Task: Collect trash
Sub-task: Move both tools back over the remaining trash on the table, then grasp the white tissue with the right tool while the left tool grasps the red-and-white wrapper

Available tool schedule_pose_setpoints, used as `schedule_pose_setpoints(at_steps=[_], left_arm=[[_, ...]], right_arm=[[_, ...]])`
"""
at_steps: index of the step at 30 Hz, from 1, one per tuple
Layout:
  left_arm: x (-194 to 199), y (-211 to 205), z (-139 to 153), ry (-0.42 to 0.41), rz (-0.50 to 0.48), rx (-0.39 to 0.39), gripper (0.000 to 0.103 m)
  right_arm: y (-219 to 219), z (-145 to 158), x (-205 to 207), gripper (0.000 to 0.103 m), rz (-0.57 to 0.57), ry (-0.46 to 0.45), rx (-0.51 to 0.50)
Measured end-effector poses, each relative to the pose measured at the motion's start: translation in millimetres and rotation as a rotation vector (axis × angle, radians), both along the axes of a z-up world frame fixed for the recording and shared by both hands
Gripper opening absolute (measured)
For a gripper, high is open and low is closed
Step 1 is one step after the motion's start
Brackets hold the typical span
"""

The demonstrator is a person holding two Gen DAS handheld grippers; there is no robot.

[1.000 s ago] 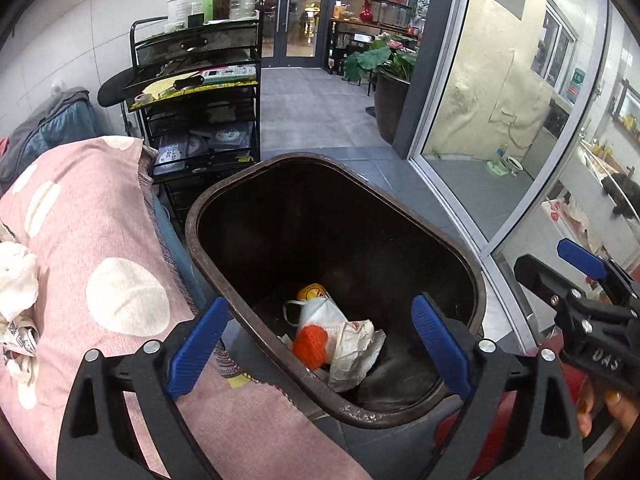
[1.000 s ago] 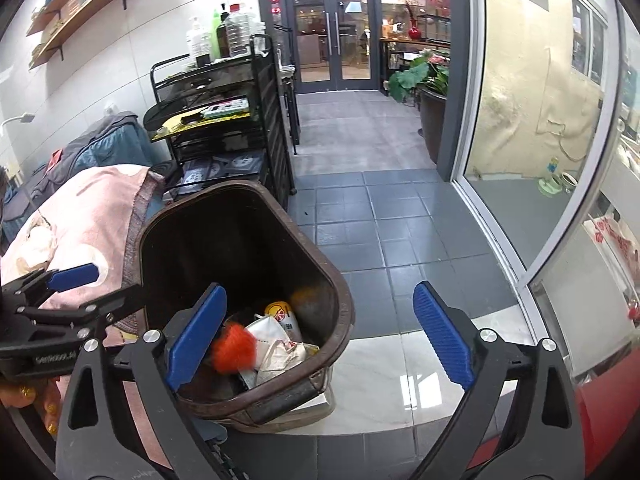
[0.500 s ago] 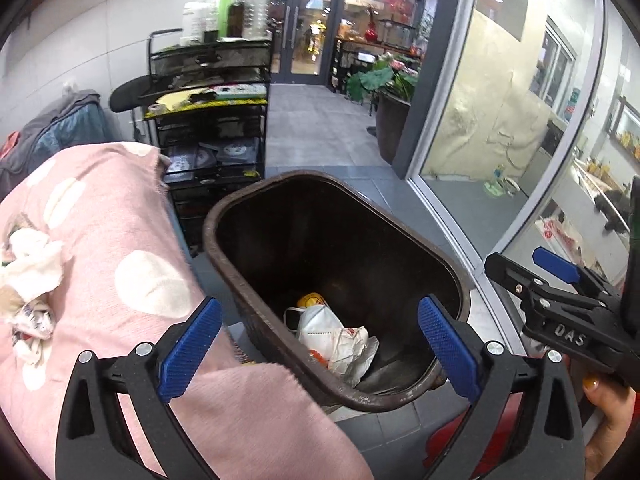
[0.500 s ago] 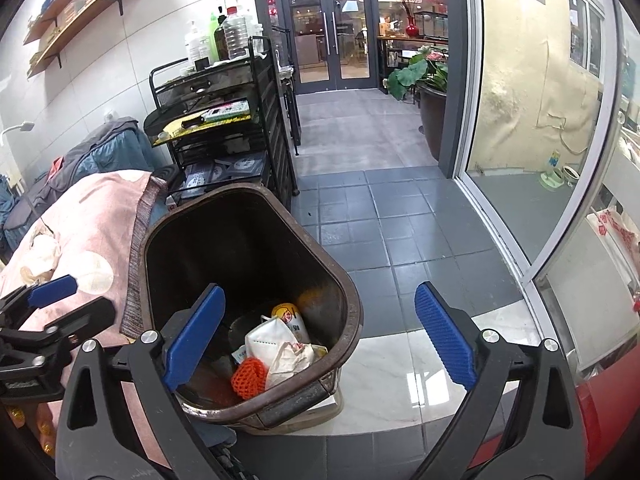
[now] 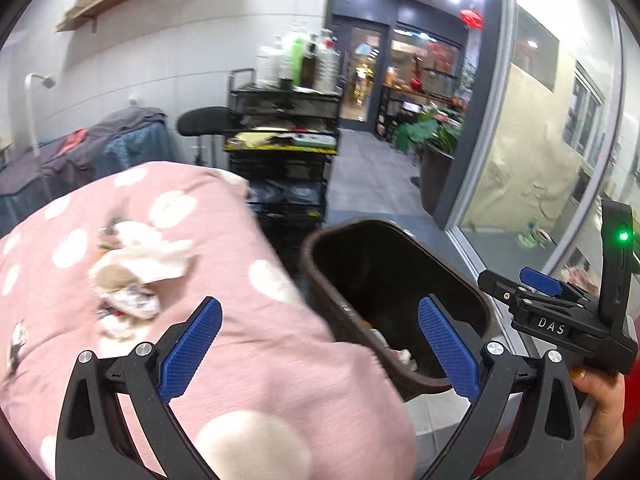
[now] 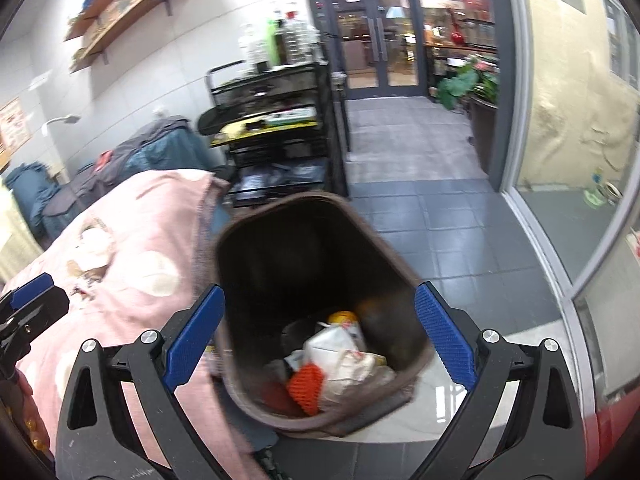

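Trash is lying in two places as we are looking along our grippers. Largest in view, a pink spotted blanket is covering the surface at our left, and it is carrying a crumpled wad of white and tan tissue on top. Just beside the blanket's right edge, a dark brown bin is standing on the grey tiled floor, open at the top. Behind both, a black wire cart is holding bottles on its upper shelf, near glass doors.

Inside the bin, at its bottom, we are seeing a white crumpled wrapper, an orange mesh piece lying against it, and a small yellow-topped object just behind.

We are holding the left gripper over the blanket's edge and the bin's near rim, its blue pads spread wide with nothing between them. We are holding the right gripper above the bin's mouth, also spread wide and carrying nothing. In the left view, the right gripper is showing at the far right with a green light glowing on its body.
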State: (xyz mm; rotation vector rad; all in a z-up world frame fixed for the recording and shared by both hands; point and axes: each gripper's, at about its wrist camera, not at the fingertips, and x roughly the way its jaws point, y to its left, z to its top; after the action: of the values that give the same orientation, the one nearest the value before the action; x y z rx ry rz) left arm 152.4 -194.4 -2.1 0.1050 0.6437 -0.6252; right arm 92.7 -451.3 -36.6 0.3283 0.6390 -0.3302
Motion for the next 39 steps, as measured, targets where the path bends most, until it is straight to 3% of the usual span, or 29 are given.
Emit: schedule_pose_setpoints(at_steps=[8,17,26,31,34,39], left_arm=[[-0.1,58.4,1.9,0.007,0.118,-0.032,0.097],[4.4,134.3,-14.0,0.025,0.257,0.012,0.097],[32.8,193.8,-30.0,0.100,0.340,0.035,0.097],[48.1,200.7,-34.5,0.145,0.324,0.016,0.093],[57.4,196.5,-38.4,0.168,0.298,0.012,0.093],[80.3,185.2,-51.4,0.237,0.258,0.022,0.092]], right_arm=[[52.7,9.4,30.5,0.095,0.163,-0.024,0.010],[118.2,14.0,66.9,0.094,0.368,-0.023,0.037],[183.8,14.6,124.9,0.094,0.560,0.061,0.001],[216.0,13.4,167.7,0.094,0.671,0.119,-0.119],[231.5,12.2,191.5,0.093,0.710,0.146,-0.242],[242.9,-3.4,229.3,0.073,0.760,0.228,-0.338]])
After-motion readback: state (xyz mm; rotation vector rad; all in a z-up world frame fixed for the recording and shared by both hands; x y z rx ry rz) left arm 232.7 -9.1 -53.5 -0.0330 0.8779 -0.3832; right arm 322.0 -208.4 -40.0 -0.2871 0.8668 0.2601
